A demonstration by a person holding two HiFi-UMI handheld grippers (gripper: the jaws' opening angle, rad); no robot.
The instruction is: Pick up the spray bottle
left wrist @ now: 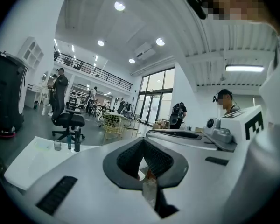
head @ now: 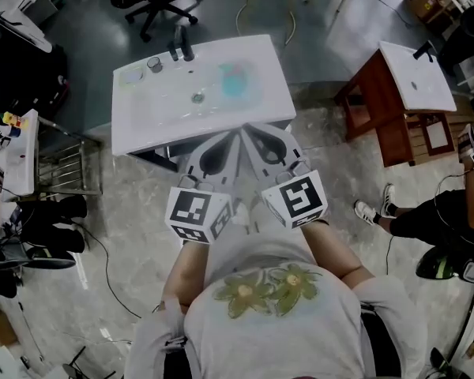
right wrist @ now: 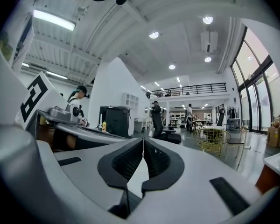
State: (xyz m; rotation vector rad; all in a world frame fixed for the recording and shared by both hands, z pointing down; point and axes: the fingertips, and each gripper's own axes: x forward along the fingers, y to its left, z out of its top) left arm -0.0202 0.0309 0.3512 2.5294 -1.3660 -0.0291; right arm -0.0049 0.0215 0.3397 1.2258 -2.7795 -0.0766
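Facing a white worktop (head: 142,125) with a sunken basin (head: 174,95), a black tap (head: 182,51) and a small glass (head: 154,64) at the far edge, on a pale mottled floor (head: 126,235) in a tall, bright hall with round ceiling lamps (right wrist: 153,34), a railed gallery (right wrist: 196,88) and big windows (right wrist: 256,92). Holding the left gripper (head: 235,133) and right gripper (head: 250,133) side by side at the near edge, with jaws pressed together on nothing. Finds the spray bottle (head: 234,80), a blurred teal shape, lying in the basin, well apart from both grippers.
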